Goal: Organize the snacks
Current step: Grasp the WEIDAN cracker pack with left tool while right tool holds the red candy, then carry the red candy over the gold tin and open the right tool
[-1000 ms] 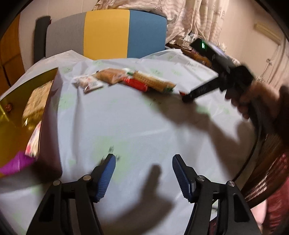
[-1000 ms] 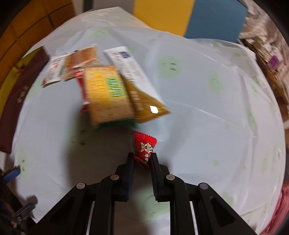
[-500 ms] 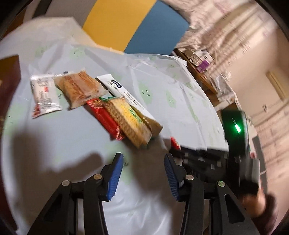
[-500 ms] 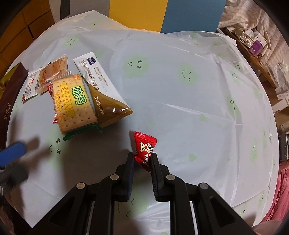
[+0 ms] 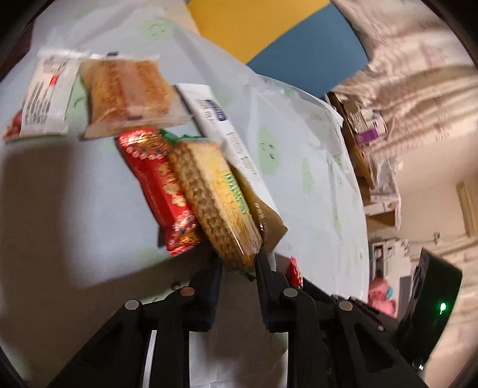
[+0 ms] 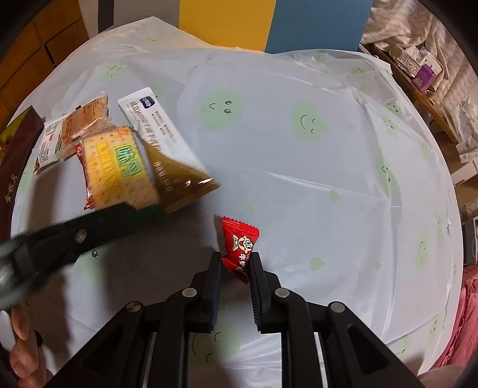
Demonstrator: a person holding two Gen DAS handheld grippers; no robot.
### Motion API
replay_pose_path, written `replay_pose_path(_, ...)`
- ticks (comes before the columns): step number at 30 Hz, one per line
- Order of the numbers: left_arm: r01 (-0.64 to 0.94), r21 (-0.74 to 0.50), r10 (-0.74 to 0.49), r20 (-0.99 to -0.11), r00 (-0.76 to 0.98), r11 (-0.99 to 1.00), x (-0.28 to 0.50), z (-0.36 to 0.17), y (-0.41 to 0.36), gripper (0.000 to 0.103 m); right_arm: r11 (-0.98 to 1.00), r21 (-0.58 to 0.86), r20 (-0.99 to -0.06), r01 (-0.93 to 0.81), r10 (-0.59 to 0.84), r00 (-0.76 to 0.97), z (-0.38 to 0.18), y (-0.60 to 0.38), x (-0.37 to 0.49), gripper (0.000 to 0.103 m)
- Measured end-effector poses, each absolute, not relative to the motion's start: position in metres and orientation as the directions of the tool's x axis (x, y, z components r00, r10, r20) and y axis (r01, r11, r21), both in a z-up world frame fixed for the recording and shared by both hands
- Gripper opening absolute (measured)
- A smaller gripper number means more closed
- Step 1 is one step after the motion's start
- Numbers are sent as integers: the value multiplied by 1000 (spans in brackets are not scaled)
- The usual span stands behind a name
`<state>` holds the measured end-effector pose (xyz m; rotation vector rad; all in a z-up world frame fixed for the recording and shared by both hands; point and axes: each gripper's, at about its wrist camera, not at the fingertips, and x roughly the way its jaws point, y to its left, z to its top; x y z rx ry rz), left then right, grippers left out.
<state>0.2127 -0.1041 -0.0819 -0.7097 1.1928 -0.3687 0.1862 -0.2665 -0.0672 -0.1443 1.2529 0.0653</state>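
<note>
Colours across the snack table as I see them

I'm looking at a pale blue plastic tablecloth (image 6: pixel 269 179) printed with green smiley faces. On it lie a yellow cracker packet with green lettering (image 6: pixel 119 173), a red and gold foil-wrapped bar (image 5: pixel 161 185), a white sachet with a blue label and olive-brown end (image 6: pixel 167 149), an orange-brown biscuit pack in clear wrap (image 5: pixel 125 92) and a white wrapper with a red patch (image 5: pixel 44 95). The small red candy wrapper (image 6: pixel 240 241) shows a white and gold cartoon face. Behind stands a yellow and blue panel (image 6: pixel 269 21).

Your left gripper (image 6: pixel 140 209): blurred, its tips hidden against the cracker pack (image 6: pixel 119 173). Dark box (image 6: pixel 18 167): cut off at frame edge.
</note>
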Motion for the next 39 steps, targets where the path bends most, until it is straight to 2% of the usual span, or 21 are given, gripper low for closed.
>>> replay_pose_path(5, -47, -673, -620, -704, 345, 738, 197, -75, -91, 21, 987, -84, -951, -137, -38, 306, -70, -265, 186, 17)
replay_pose_path(19, 168, -646, -667, -719, 195, 745, 108, -65, -37, 20, 982, -108, -949, -158, -54, 311, -72, -262, 182, 17)
replay_pose_path(23, 190, -543, -574, -794, 201, 818, 95, -62, -23, 23, 979, -112, -948, -170, -55, 313, -72, -259, 181, 17)
replay_pose_path(28, 170, -495, -523, -820, 232, 852, 96, -57, -13, 41, 980, -107, -950, -170, -50, 309, -72, -258, 181, 17)
replay_pose_path(30, 152, -483, -507, -828, 242, 862, 98, -56, -15, 56, 981, -101, -951, -167, -45, 306, -72, -259, 181, 18)
replay_pose_path(33, 147, -481, -503, -829, 246, 864, 104, -55, -23, 58, 982, -94, -952, -163, -41, 303, -72, -259, 182, 18)
replay_pose_path(35, 146, -452, -475, -842, 257, 880, 107, -54, -30, 65, 983, -88, -953, -161, -36, 301, -72, -264, 186, 18)
replay_pose_path(39, 148, -399, -425, -863, 272, 905, 119, -55, -47, 66, 984, -82, -953, -157, -31, 301, -72, -266, 188, 19)
